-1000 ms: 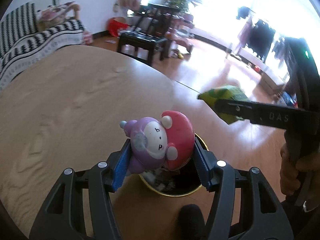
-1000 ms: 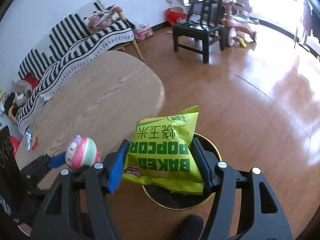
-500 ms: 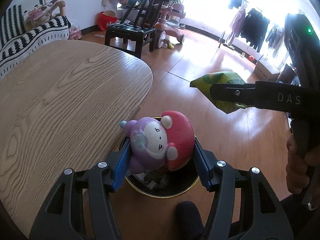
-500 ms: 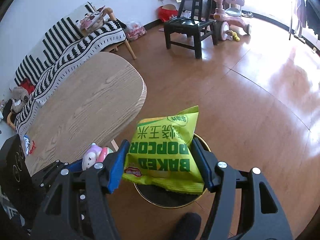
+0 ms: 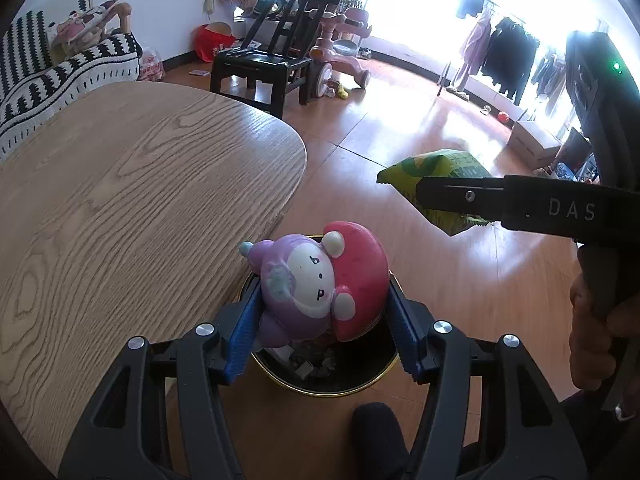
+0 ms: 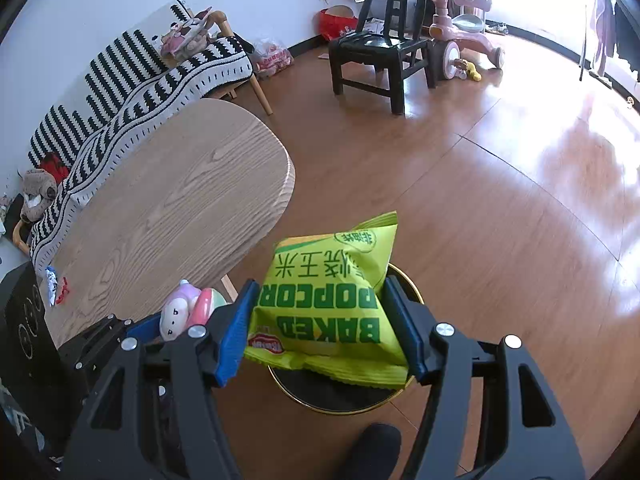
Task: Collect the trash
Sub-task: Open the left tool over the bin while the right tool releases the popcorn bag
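Left gripper [image 5: 322,316]: lower centre of the left wrist view, angled downward, jaws partly apart with both blue pads pressed against a held toy figure [image 5: 316,284]. Right gripper [image 6: 326,322]: lower centre of the right wrist view, likewise angled downward, pads clamped on the sides of a popcorn bag [image 6: 332,304]. The person's right hand [image 5: 596,332] grips the handle at the right edge of the left wrist view.
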Tool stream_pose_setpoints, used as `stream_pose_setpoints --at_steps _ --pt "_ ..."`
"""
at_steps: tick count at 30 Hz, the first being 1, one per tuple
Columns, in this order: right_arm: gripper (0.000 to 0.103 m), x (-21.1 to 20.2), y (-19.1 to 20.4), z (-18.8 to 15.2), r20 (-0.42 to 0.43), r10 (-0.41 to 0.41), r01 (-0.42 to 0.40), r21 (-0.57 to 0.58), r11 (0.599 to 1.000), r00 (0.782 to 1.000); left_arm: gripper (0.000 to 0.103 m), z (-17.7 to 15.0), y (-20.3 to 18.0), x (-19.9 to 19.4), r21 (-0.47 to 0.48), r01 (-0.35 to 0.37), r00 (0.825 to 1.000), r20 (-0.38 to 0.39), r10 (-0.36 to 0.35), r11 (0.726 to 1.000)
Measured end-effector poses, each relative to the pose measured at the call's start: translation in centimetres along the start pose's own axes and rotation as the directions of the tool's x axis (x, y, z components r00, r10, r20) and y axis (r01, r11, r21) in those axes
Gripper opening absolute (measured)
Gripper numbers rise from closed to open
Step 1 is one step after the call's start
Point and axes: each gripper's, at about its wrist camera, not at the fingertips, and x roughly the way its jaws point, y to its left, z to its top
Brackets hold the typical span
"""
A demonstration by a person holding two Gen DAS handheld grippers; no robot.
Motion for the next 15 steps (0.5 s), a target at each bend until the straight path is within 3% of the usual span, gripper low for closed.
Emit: stream_pose_setpoints --at_steps 12,14,15 --pt "0.066 0.10 -0.02 0.05 0.001 0.005 -0.005 0.002 1.000 1.000 0.060 0.10 -0.13 0.04 0.000 -0.006 1.000 0.001 0.006 1.000" --pt "0.074 0.05 -0.06 0.11 0.007 0.013 -0.013 0.011 1.000 1.000 0.065 0.04 -0.24 0.14 -0.003 -0.004 1.000 -0.002 0.004 1.000" --pt "0.080 -0.02 -0.07 0.14 0.014 0.011 -0.012 0.014 1.000 1.000 0.072 0.04 -0.25 0.16 -0.006 -0.003 1.000 -0.001 0.003 1.000"
